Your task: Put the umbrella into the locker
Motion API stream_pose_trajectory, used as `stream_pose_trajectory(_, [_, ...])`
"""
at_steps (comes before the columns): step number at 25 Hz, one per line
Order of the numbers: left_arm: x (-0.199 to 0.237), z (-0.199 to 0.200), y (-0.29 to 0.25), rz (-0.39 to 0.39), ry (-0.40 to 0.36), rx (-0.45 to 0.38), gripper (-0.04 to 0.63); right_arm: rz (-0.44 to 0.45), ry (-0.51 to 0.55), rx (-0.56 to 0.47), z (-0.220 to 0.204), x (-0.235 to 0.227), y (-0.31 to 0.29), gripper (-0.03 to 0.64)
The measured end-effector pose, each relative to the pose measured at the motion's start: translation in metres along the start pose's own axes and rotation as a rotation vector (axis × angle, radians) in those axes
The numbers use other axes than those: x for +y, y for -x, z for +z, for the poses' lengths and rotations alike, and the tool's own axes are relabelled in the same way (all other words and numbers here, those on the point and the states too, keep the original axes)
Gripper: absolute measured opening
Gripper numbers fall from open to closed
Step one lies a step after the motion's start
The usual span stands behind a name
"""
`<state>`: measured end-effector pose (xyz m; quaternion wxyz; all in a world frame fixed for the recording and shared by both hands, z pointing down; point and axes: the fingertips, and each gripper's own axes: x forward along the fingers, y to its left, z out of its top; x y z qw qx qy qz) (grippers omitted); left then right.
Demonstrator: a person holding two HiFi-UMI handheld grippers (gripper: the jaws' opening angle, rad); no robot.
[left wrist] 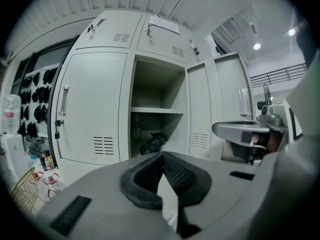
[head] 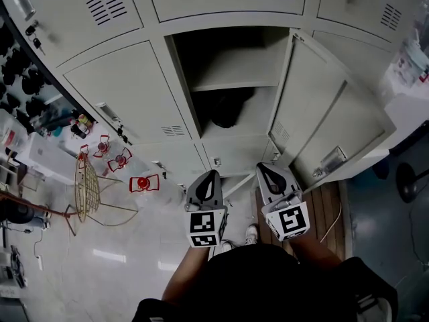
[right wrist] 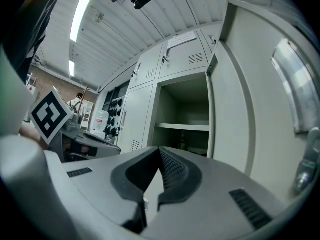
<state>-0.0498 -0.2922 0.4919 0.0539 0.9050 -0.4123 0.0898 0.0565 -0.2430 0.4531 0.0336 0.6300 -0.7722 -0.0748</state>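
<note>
The umbrella (head: 228,109), a folded black bundle, lies inside the locker (head: 179,66), in the lower compartment just under the shelf (head: 234,84) and well back from the opening, probably so that the door can close without catching it. The door (head: 322,113) stands swung wide on the locker's right side, leaving the opening free to reach into. The left gripper (head: 212,174) hangs just in front of the locker, below its opening, with its jaws pressed together and nothing between them. The right gripper (head: 263,169) is beside it, nearer the door, and its jaws are likewise together and empty. Neither touches the umbrella, so the placing looks done. Closed jaws would suit nudging the door to, if that is wanted.
</note>
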Motion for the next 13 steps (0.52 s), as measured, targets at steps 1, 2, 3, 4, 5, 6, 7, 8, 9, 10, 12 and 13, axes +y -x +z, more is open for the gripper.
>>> stream_pose_trajectory(1, [0.0002,-0.0001,0.0005,-0.001,-0.001,0.001,-0.005,-0.003,0.001,-0.001,0.0006,-0.0001,0.0001,-0.002])
stream_pose_trajectory(2, [0.0004,-0.0001,0.0010,-0.002,-0.002,0.002,-0.005,-0.005,0.002,-0.003,0.0013,-0.0002,0.0001,-0.002])
stream_pose_trajectory(3, [0.0005,0.0000,0.0012,-0.004,-0.002,0.002,-0.005,-0.008,0.002,-0.003,0.0015,-0.0001,0.0001,-0.002])
stream_pose_trajectory(4, [0.0006,-0.0002,0.0013,-0.006,-0.001,0.003,-0.005,-0.009,0.003,-0.002,0.0014,0.0001,0.0000,-0.002])
stream_pose_trajectory(5, [0.0006,-0.0006,0.0012,-0.008,0.000,0.005,-0.005,-0.011,0.005,-0.001,0.0015,0.0001,-0.0002,-0.002])
stream_pose_trajectory(6, [0.0005,-0.0012,0.0009,-0.009,0.001,0.006,-0.005,-0.012,0.008,-0.001,0.0015,0.0001,-0.0003,-0.002])
stream_pose_trajectory(7, [0.0000,-0.0019,0.0004,-0.011,0.000,0.008,-0.005,-0.014,0.009,0.000,0.0009,0.0000,-0.0003,-0.002])
stream_pose_trajectory(8, [-0.0008,-0.0025,-0.0003,-0.014,-0.001,0.011,-0.005,-0.016,0.010,0.003,0.0000,-0.0003,-0.0004,-0.002])
stream_pose_trajectory(9, [-0.0017,-0.0030,-0.0012,-0.018,-0.001,0.013,-0.005,-0.018,0.010,0.004,-0.0006,-0.0007,-0.0005,-0.002])
stream_pose_trajectory(10, [-0.0026,-0.0032,-0.0021,-0.021,-0.002,0.015,-0.005,-0.020,0.010,0.003,-0.0007,-0.0012,-0.0008,-0.002])
stream_pose_trajectory(12, [-0.0041,-0.0033,-0.0035,-0.025,-0.002,0.017,-0.005,-0.024,0.010,0.001,-0.0003,-0.0021,-0.0014,-0.002])
stream_pose_trajectory(13, [-0.0048,-0.0033,-0.0042,-0.028,-0.002,0.017,-0.005,-0.026,0.011,0.000,-0.0001,-0.0026,-0.0018,-0.002])
